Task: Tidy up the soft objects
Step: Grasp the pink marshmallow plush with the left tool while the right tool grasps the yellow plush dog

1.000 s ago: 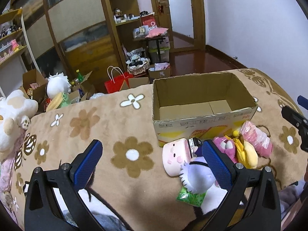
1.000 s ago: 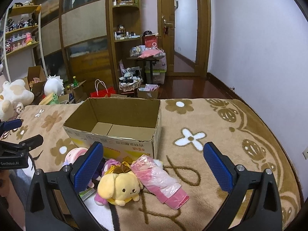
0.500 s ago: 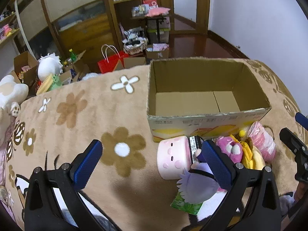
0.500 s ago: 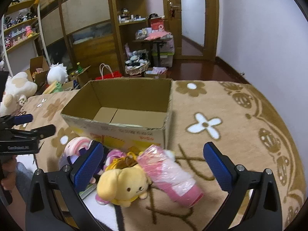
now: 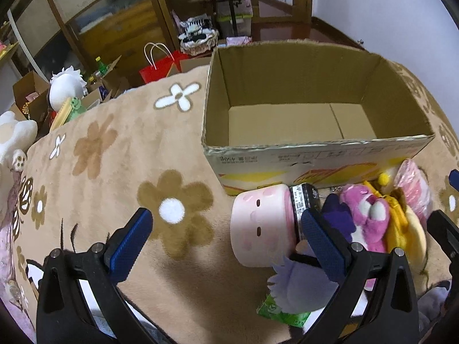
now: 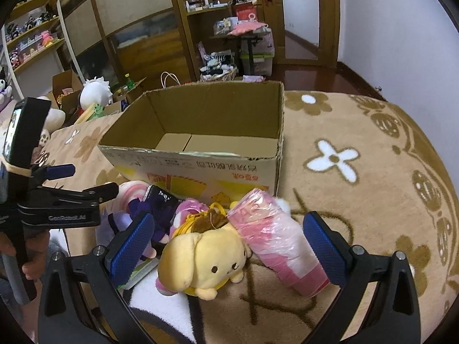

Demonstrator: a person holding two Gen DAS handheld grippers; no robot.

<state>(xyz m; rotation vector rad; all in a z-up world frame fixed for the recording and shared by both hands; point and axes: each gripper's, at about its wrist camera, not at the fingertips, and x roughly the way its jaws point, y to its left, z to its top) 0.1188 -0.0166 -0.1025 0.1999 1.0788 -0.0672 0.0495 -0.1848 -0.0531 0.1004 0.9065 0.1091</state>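
Note:
An open, empty cardboard box (image 5: 315,149) stands on a beige flowered blanket; it also shows in the right wrist view (image 6: 195,160). Soft toys lie in a heap along its near side: a pink cylinder plush (image 5: 262,226), a purple plush (image 5: 298,283), a pink bear (image 5: 367,215), a yellow dog plush (image 6: 203,258) and a pink bundle in clear wrap (image 6: 275,238). My left gripper (image 5: 226,240) is open, low over the pink cylinder plush. My right gripper (image 6: 228,246) is open, around the yellow dog and pink bundle.
The blanket (image 6: 358,200) stretches wide to the right of the box. Beyond the bed edge stand wooden cabinets (image 6: 137,37), a red bag (image 5: 160,67), boxes of clutter and white plush toys (image 5: 67,86). The left gripper (image 6: 57,200) shows in the right wrist view.
Both grippers have moved forward and down toward the heap of toys. The box and toys look larger and nearer. Nothing has been taken hold of.

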